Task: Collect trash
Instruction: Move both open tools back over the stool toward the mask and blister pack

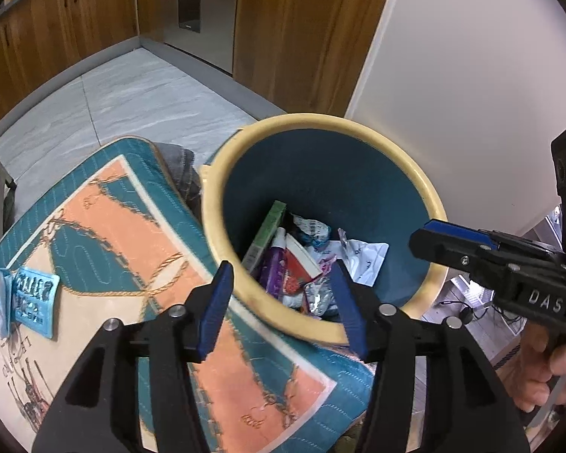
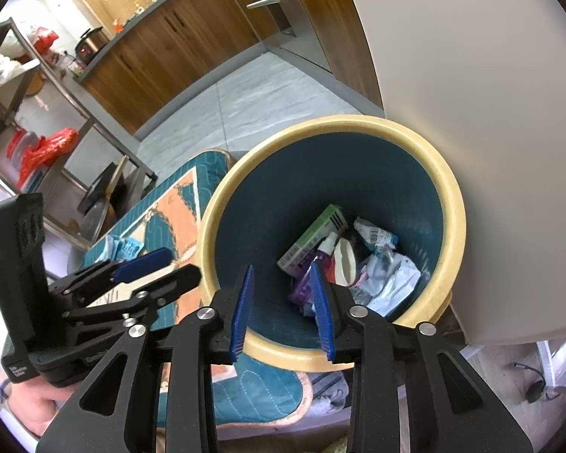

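A blue bin with a cream rim (image 1: 362,122) (image 2: 452,188) stands on the floor by a white wall. It holds several pieces of trash: a green box (image 1: 266,236) (image 2: 313,234), a purple tube (image 1: 277,268) (image 2: 303,283), white wrappers (image 1: 362,260) (image 2: 392,283). My left gripper (image 1: 283,302) (image 2: 154,268) is open and empty above the bin's near rim. My right gripper (image 2: 283,307) (image 1: 430,236) is open and empty over the bin's mouth. A light blue blister pack (image 1: 32,296) (image 2: 126,249) lies on the mat to the left.
A teal and orange patterned mat (image 1: 132,249) (image 2: 177,211) lies on the grey tile floor beside the bin. Wooden cabinets (image 1: 290,30) and an oven (image 1: 200,3) stand behind. A metal shelf rack (image 2: 56,120) with red bags stands at left.
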`<state>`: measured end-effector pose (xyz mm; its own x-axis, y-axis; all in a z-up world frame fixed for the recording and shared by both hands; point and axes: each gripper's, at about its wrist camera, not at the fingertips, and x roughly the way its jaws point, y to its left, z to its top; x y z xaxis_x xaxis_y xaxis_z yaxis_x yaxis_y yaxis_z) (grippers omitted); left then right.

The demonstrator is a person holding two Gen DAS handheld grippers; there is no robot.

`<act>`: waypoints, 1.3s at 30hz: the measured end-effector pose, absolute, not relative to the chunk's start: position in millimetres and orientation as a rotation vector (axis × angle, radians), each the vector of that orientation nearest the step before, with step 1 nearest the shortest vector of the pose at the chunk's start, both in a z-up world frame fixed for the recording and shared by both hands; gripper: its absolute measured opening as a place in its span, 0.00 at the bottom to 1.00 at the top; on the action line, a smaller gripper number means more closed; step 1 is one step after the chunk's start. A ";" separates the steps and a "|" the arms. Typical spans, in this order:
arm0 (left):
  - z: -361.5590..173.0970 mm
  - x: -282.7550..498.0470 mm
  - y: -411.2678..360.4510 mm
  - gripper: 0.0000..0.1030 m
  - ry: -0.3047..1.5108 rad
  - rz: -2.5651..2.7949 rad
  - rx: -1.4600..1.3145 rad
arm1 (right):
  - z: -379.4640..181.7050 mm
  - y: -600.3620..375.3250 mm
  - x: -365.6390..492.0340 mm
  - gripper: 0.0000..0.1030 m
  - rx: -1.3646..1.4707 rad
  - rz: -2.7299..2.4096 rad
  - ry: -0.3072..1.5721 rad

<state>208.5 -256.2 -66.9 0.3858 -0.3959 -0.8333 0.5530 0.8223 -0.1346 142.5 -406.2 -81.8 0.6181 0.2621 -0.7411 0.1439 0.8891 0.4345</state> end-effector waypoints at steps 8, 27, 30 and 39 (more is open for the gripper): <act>-61.9 209.3 -228.8 0.72 0.991 -0.580 0.163 | -80.4 -397.3 146.1 0.47 0.477 0.069 0.907; -58.0 211.5 -129.8 0.78 0.962 -0.443 0.104 | -69.0 -345.3 162.4 0.61 0.417 0.144 0.899; -58.6 211.9 -109.9 0.78 0.961 -0.409 0.086 | -67.8 -331.7 165.4 0.62 0.399 0.166 0.903; -63.6 210.4 -53.7 0.78 0.963 -0.316 0.038 | -64.6 -296.9 171.0 0.64 0.350 0.227 0.913</act>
<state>210.4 -53.7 -63.6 0.5285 -0.2480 -0.8119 0.2816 0.9534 -0.1079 171.0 -296.9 -64.6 0.5933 0.3373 -0.7309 -0.0437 0.9201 0.3891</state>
